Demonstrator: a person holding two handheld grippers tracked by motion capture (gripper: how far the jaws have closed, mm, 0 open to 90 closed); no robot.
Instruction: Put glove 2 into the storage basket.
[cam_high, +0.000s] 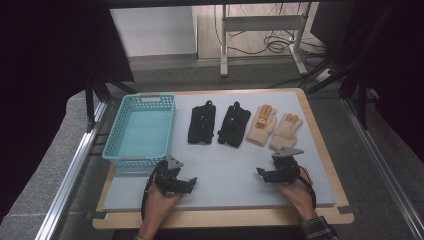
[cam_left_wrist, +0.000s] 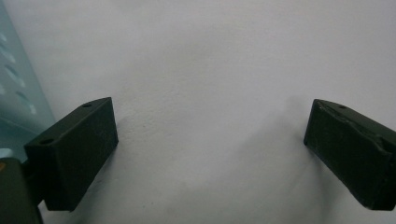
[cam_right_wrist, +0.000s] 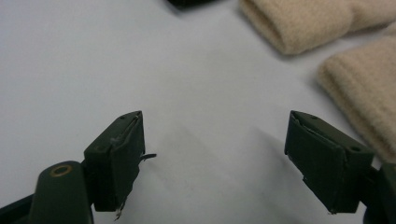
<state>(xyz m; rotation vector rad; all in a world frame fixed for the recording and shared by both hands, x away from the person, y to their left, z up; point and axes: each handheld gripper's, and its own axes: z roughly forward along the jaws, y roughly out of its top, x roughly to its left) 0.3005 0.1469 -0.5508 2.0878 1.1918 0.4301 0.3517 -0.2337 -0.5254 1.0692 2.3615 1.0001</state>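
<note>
Near two knitted cream gloves, right gripper gapes empty; left gripper gapes over smooth mat.

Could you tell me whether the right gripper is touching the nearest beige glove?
Apart: the right gripper view shows the right gripper open, bare mat before the beige glove.

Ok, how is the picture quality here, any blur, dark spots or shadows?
High view: dark at both sides, the mat evenly lit. Left gripper view: soft focus, jaws casting faint shadows on the mat. Right gripper view: the cream gloves at the top are blurred, jaws fairly sharp.
</note>
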